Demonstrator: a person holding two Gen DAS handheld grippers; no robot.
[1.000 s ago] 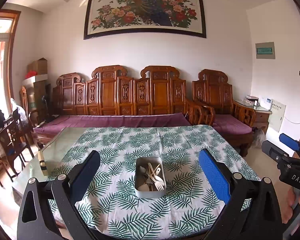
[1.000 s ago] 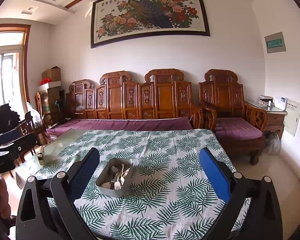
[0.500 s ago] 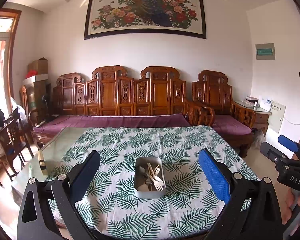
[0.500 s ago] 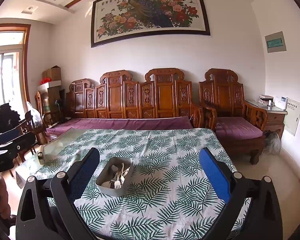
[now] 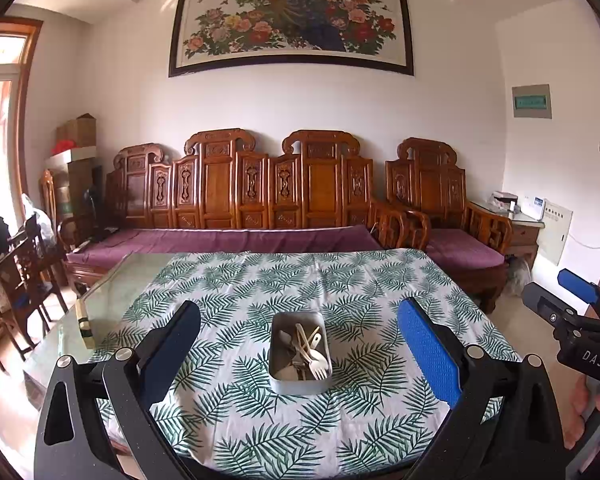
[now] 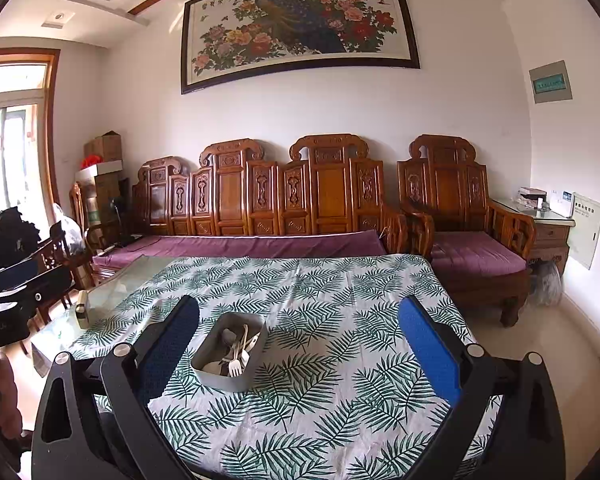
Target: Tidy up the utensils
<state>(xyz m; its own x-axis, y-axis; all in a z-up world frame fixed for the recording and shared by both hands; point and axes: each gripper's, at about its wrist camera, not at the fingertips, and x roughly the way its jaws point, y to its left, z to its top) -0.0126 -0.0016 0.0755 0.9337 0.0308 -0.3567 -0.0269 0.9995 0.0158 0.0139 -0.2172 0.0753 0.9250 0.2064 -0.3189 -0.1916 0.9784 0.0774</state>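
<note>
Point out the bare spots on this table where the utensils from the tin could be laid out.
The leaf-print tablecloth lies bare all round the metal tin: a wide stretch behind it toward the sofa, and one on each side. The uncovered glass strip on the left holds only a small block near its edge. The only crowding is inside the tin, where forks and spoons pile together.

Open cloth around one tin

The tablecloth (image 5: pixel 236 364) lies bare on every side of the tin (image 5: pixel 300 385), which holds the utensils (image 5: pixel 306 350) loosely piled and stands alone near the front edge. Both grippers, left (image 5: pixel 300 354) and right (image 6: pixel 300 356), hang spread wide above the near edge, touching nothing. A small block (image 5: pixel 85 322) sits on the bare glass (image 5: pixel 112 292) at the left, well apart from the tin.
</note>
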